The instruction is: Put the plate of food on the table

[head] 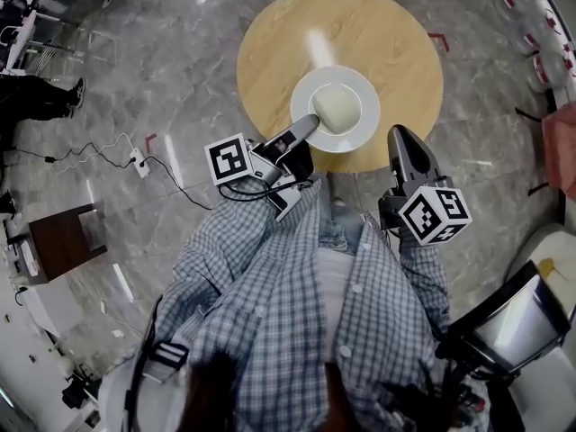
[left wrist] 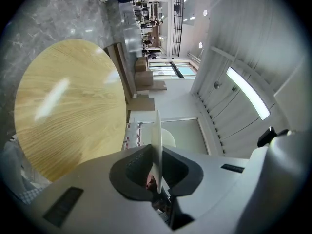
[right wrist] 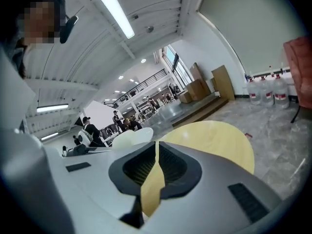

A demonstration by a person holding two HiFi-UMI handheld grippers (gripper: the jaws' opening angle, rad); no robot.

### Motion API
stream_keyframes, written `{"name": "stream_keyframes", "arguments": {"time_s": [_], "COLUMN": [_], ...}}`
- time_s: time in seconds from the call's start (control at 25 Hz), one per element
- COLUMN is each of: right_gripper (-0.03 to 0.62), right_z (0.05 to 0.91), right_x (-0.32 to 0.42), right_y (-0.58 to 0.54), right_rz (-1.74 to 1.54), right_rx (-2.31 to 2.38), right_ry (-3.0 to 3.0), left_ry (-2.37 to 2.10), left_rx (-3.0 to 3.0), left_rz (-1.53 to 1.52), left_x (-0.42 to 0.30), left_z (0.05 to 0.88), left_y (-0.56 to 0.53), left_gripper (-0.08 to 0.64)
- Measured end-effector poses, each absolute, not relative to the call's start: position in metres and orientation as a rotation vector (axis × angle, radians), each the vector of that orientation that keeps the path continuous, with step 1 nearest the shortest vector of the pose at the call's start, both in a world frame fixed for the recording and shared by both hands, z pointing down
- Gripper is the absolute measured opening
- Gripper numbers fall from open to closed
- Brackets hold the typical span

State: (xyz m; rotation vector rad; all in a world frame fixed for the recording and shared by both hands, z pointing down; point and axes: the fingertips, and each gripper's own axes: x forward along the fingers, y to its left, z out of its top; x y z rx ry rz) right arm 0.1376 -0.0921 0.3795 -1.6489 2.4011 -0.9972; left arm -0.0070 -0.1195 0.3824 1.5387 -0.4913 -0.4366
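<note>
A white plate [head: 310, 88] with a pale mound of food [head: 337, 108] hovers over the near half of a round wooden table [head: 270, 52]. My left gripper [head: 310, 124] is shut on the plate's near-left rim. In the left gripper view the plate [left wrist: 157, 126] runs edge-on between the jaws of the left gripper [left wrist: 156, 152], with the table [left wrist: 68, 106] at the left. My right gripper [head: 400, 135] is to the right of the plate, apart from it. In the right gripper view the right gripper [right wrist: 156, 147] is shut and empty, with the plate [right wrist: 131, 138] and the table [right wrist: 214, 140] beyond it.
The table stands on a grey marble floor. A power strip with cables [head: 139, 160] and a brown cabinet [head: 58, 241] lie to the left. Water bottles [head: 540, 25] and a red chair [head: 562, 147] are at the right. Several people stand far off [right wrist: 90, 128].
</note>
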Motion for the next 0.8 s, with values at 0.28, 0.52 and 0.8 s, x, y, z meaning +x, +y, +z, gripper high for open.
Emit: {"name": "stream_keyframes", "arguments": {"time_s": [0.28,0.52,0.8], "right_gripper": [0.039,0.072,0.072], "right_z": [0.390,0.390,0.385], "right_x": [0.113,0.107,0.104], "right_y": [-0.144,-0.148,-0.151], "right_rz": [-1.209,-1.319,-1.412], "right_rx": [-1.522,-1.422,-1.373], "right_ry": [2.196,2.102,2.108], "left_ry": [-0.460,-0.442,-0.444], "left_rx": [1.545,1.537,1.535], "left_rz": [-0.437,-0.422,-0.399], "left_x": [-0.021,-0.015,-0.004], "left_z": [0.393,0.397,0.394], "left_y": [-0.177,-0.181,-0.185], "left_gripper": [0.026,0.026,0.026]}}
